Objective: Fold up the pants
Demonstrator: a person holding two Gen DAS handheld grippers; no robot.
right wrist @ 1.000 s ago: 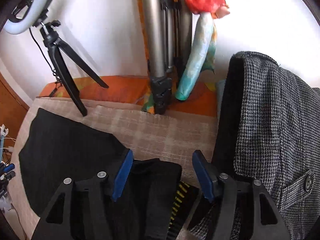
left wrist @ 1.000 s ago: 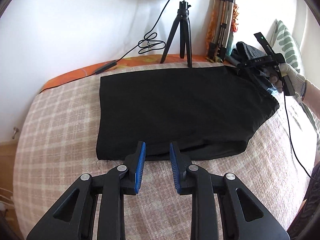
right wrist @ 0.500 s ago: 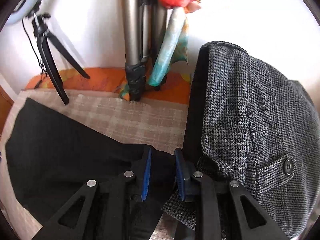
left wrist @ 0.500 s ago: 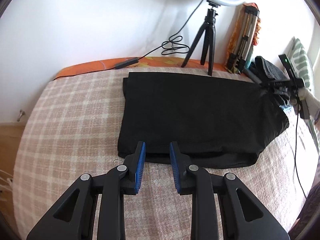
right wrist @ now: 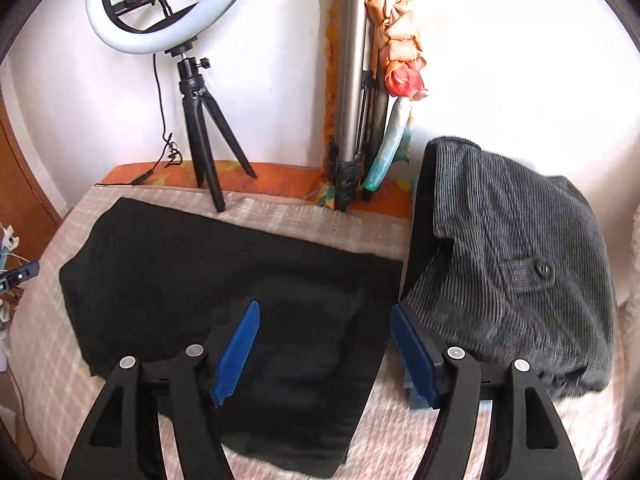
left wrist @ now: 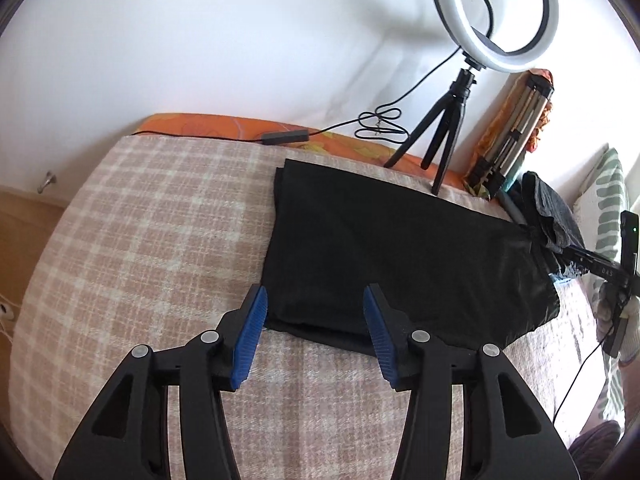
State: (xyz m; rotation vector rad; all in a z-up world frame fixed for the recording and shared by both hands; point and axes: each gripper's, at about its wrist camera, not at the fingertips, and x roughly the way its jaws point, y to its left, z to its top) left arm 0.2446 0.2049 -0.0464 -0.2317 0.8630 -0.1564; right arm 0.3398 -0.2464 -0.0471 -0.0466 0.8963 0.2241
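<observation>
Left wrist view, left to right:
- Checked blanket (left wrist: pixel 152 248): beige and cream, covers the bed; an orange patterned sheet (left wrist: pixel 224 128) shows along the wall edge.
- Left gripper (left wrist: pixel 314 338): blue pads apart and opening, nothing pinched; the near hem of the pants lies between and beyond the tips, untouched.
- Black pants (left wrist: pixel 392 248): folded into a flat wide slab on the blanket, lying across the bed from centre to right.
- Ring light (left wrist: pixel 496 16): white, on a small black tripod (left wrist: pixel 444 132) at the wall, cable looped beside it.
- Folded tripod (left wrist: pixel 516 128): silver legs, leaning on the wall.
- Right gripper (left wrist: pixel 560 270): seen at the far right end of the pants, held by a gloved hand (left wrist: pixel 618 312); too small here to read its jaws.

Right wrist view, left to right:
- Black pants (right wrist: pixel 200 272): flat on the blanket, waist end nearest.
- Right gripper (right wrist: pixel 324 344): blue pads spread wide and opening, above the pants, gripping nothing.
- Grey garment (right wrist: pixel 516 276): corduroy with a buttoned pocket, heaped just right of the pants, touching their edge.
</observation>
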